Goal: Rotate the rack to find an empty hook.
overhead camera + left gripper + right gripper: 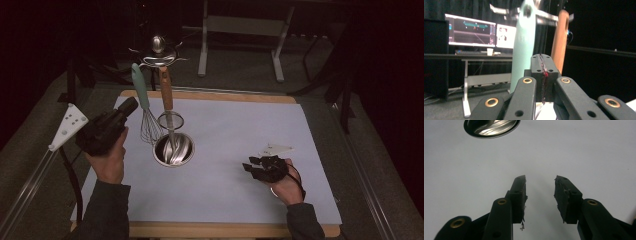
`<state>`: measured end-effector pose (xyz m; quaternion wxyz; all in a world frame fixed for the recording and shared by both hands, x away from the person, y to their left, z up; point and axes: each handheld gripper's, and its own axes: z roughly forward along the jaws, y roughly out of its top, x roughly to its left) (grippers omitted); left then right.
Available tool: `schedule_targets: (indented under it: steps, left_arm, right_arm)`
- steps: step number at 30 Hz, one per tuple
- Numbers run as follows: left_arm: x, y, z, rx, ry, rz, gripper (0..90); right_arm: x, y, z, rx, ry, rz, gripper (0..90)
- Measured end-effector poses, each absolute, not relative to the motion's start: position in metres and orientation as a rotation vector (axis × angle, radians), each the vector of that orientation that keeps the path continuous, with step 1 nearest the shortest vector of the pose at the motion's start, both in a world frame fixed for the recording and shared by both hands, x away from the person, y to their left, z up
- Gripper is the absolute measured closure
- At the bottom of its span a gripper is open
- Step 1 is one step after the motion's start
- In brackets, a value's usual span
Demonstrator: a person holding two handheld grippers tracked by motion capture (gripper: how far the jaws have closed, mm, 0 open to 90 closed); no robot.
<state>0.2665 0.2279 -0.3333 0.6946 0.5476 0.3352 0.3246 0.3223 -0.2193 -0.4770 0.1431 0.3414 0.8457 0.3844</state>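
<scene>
A steel utensil stand point(158, 47) rises from a round steel base point(185, 150) at the mat's left middle. From its hooks hang a whisk with a teal handle point(140, 87) and a wooden-handled strainer point(166, 90). My left gripper point(130, 106) is raised just left of the teal handle with its jaws shut and nothing between them. In the left gripper view the shut left gripper point(541, 60) points at the teal handle point(524, 45), with the wooden handle point(560, 37) to its right. My right gripper point(251, 167) lies low on the mat at the right. The right gripper point(540, 181) stands open over bare mat.
A light blue mat point(240, 125) covers a wooden board point(210, 95). The steel base point(491, 126) shows at the top left of the right gripper view. Desk legs point(202, 45) stand beyond the table. Monitors point(479, 32) glow far off in the left gripper view.
</scene>
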Motion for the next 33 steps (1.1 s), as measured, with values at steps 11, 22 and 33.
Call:
schedule_targets:
  steps: [11,22,33]
  left_arm:
    - [0.28,0.224,-0.296,1.205,0.718,0.756,90.0]
    - [0.288,0.221,-0.286,1.223,0.718,0.784,90.0]
    - [0.291,0.217,-0.281,1.256,0.721,0.838,90.0]
  right_arm:
    - [0.322,-0.22,-0.478,0.988,2.444,1.108,60.8]
    - [0.322,-0.221,-0.479,0.997,2.445,1.104,61.3]
    - [0.323,-0.222,-0.481,1.002,2.445,1.107,62.2]
